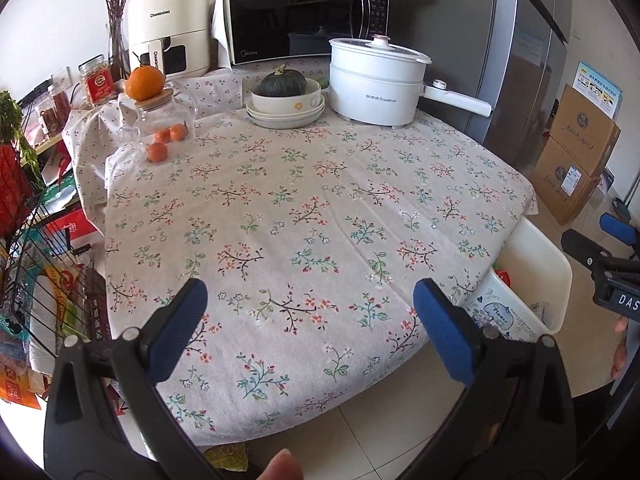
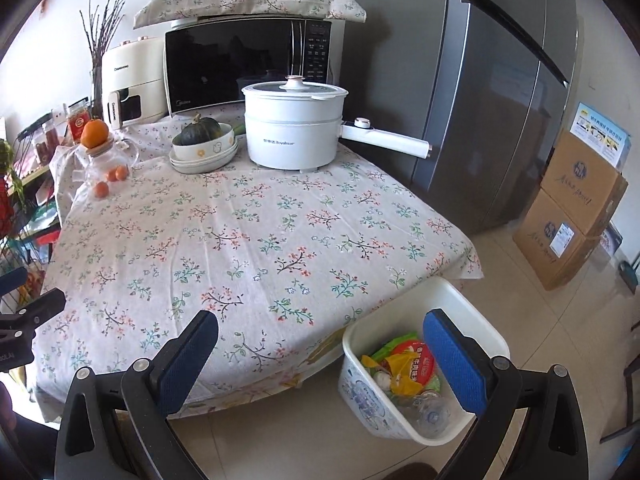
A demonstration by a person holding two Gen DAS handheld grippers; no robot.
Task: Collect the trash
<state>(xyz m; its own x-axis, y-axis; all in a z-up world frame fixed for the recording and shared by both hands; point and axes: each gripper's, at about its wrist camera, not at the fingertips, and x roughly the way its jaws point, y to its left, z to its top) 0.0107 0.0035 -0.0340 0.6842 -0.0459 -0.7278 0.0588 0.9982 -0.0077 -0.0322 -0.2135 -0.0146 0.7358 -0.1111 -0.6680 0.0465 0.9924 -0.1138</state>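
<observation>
A white trash bin (image 2: pixel 472 304) stands on the floor at the table's right front corner; it also shows in the left wrist view (image 1: pixel 536 248). Inside lie a red and yellow snack wrapper (image 2: pixel 408 364), green packaging and a clear plastic bottle (image 2: pixel 432 412). My left gripper (image 1: pixel 310 320) is open and empty above the table's front edge. My right gripper (image 2: pixel 320 354) is open and empty above the table corner, its right finger (image 2: pixel 456 364) over the bin. The right gripper also shows at the far right of the left wrist view (image 1: pixel 600 248).
The floral tablecloth (image 1: pixel 304 216) covers the table. At the back stand a white electric pot (image 1: pixel 376 80), a bowl with a squash (image 1: pixel 286 98), a glass jar with oranges (image 1: pixel 160 120), a microwave (image 1: pixel 304 12) and an air fryer. A fridge (image 2: pixel 500 100) and cardboard boxes (image 2: pixel 576 208) are right, a wire rack (image 1: pixel 36 264) left.
</observation>
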